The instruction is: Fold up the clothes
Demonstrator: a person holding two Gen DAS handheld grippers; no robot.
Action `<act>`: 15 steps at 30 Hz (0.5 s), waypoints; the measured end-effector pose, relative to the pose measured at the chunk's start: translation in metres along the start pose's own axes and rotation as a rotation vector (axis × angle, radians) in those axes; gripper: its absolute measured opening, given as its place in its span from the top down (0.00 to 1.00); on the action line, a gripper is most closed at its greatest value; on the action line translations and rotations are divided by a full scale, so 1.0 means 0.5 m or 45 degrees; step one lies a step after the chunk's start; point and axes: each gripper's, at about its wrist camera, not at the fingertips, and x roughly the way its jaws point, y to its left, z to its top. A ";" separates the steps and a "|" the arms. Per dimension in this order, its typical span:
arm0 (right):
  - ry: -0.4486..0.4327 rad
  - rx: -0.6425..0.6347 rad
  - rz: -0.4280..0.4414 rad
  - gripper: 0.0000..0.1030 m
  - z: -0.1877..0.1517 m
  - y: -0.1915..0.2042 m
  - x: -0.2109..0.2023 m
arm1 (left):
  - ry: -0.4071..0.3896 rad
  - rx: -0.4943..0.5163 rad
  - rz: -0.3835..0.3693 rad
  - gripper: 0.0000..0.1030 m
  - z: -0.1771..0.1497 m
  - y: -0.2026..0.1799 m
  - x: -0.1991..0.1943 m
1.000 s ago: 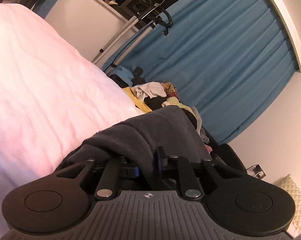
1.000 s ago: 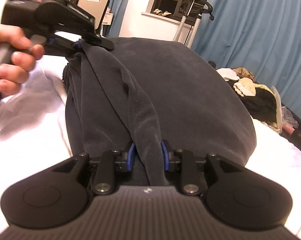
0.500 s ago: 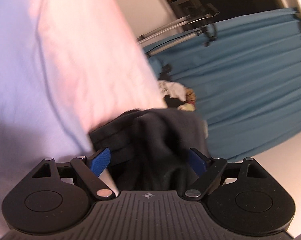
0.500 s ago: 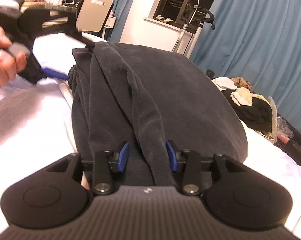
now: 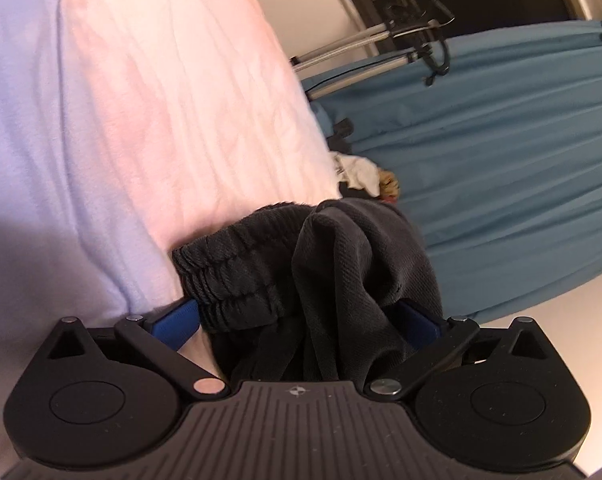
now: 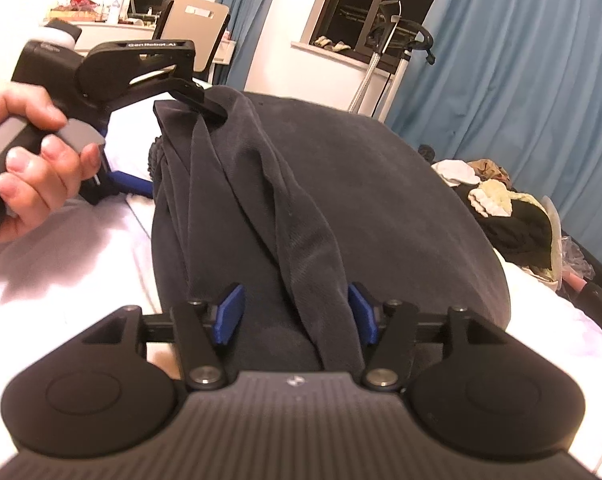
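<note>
- Dark trousers [image 6: 341, 184] are laid folded on the white bedsheet [image 6: 61, 264], waistband [image 5: 229, 264] at the left end.
- Left gripper [image 5: 301, 320]: jaws spread, waistband and bunched cloth between them, not pinched.
- Right gripper [image 6: 297, 312]: jaws spread, 1 fold of cloth between them.
- "GenRobot.AI" is printed on the left gripper's body.
- Clothes pile [image 6: 497, 204] lies beside blue curtains [image 6: 533, 72]; window [image 6: 373, 12] behind.
</note>
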 end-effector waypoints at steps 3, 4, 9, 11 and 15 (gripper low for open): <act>-0.085 0.047 0.009 0.43 0.009 0.006 -0.024 | -0.001 -0.008 -0.067 0.01 0.004 -0.005 -0.001; -0.119 0.057 0.014 0.43 0.013 0.009 -0.031 | 0.000 -0.016 -0.085 0.02 0.006 -0.007 -0.001; -0.271 -0.143 0.024 0.23 0.045 0.057 -0.027 | 0.008 -0.020 -0.144 0.02 0.015 -0.021 -0.003; -0.289 -0.227 0.034 0.18 0.057 0.079 0.000 | 0.006 -0.003 -0.162 0.02 0.013 -0.030 -0.008; -0.252 -0.317 0.030 0.15 0.069 0.107 0.068 | 0.011 0.041 -0.200 0.02 0.016 -0.057 -0.007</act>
